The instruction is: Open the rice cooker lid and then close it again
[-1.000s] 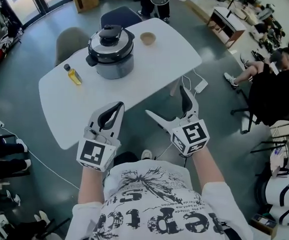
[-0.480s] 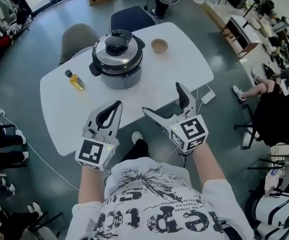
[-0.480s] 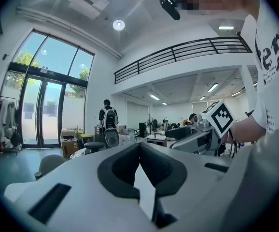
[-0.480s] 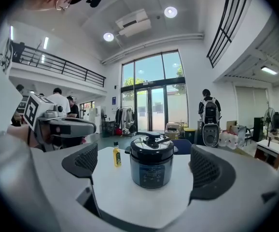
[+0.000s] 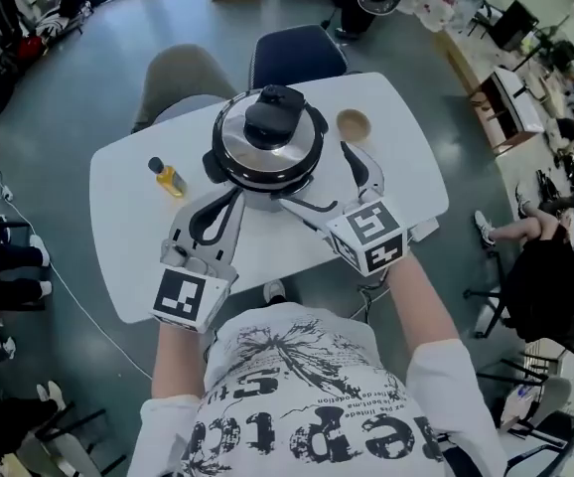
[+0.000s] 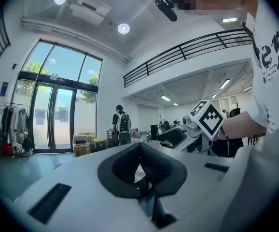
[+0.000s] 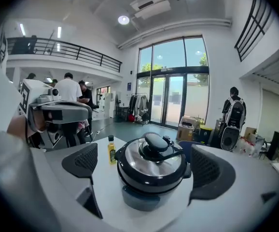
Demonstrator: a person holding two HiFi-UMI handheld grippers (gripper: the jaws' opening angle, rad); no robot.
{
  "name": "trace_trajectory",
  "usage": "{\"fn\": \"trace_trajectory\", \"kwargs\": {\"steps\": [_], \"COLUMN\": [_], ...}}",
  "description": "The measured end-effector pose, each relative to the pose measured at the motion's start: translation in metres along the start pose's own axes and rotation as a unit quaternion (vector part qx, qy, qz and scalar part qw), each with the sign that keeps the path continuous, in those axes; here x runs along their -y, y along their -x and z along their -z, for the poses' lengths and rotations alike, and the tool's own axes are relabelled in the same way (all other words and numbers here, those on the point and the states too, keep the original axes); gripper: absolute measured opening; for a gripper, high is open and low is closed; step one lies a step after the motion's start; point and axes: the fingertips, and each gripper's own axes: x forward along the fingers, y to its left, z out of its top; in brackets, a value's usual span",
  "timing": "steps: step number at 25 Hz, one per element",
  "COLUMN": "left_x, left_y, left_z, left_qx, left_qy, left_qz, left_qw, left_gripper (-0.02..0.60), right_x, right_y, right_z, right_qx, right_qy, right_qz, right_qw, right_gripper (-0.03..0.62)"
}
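My right tool (image 5: 319,179) holds its jaws wide apart before the rice cooker (image 7: 146,195), its lid (image 7: 151,162) down, mid-desk (image 5: 128,256). My left tool (image 5: 229,205) has jaws pressed together, empty.

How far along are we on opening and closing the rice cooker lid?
Done: nothing yet; the lid sits closed on the rice cooker. In hand: the right gripper is open, its jaws facing the cooker; the left gripper is shut and empty, just short of the cooker. Left: open the lid, then close it.
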Motion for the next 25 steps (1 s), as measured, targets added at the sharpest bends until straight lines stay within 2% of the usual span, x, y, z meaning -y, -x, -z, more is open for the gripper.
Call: {"fn": "trace_trajectory", "kwargs": {"steps": [5, 9, 13, 17, 21, 25], "left_x": [-0.044, -0.06, -0.076, -0.095, -0.098, -0.097], "left_y": [-0.016, -0.045, -0.062, -0.074, -0.077, -0.082], "left_z": [0.011, 0.002, 0.001, -0.002, -0.003, 0.001], "left_qx": [0.003, 0.007, -0.001, -0.01, -0.02, -0.027], "left_qy": [0.001, 0.006, 0.01, 0.022, 0.028, 0.027], "left_qz": [-0.023, -0.042, -0.062, -0.099, -0.138, -0.152], "left_qw": [0.9997, 0.9991, 0.998, 0.9947, 0.9898, 0.9876], "left_gripper": [0.014, 0.014, 0.014, 0.014, 0.014, 0.014], "right_x": [0.014, 0.043, 0.066, 0.084, 0.09, 0.091], "right_y": [-0.066, -0.099, -0.129, -0.16, -0.173, -0.183], "right_z": [-0.007, -0.008, -0.012, -0.016, -0.003, 0.005], "right_qx": [-0.034, -0.105, -0.162, -0.217, -0.27, -0.308], "right_qy": [-0.001, 0.021, 0.065, 0.075, 0.1, 0.114], "right_qz": [-0.03, -0.073, -0.101, -0.142, -0.175, -0.191], "right_qw": [0.999, 0.992, 0.979, 0.963, 0.941, 0.925], "right_gripper": [0.597, 0.583, 0.571, 0.534, 0.462, 0.41]}}
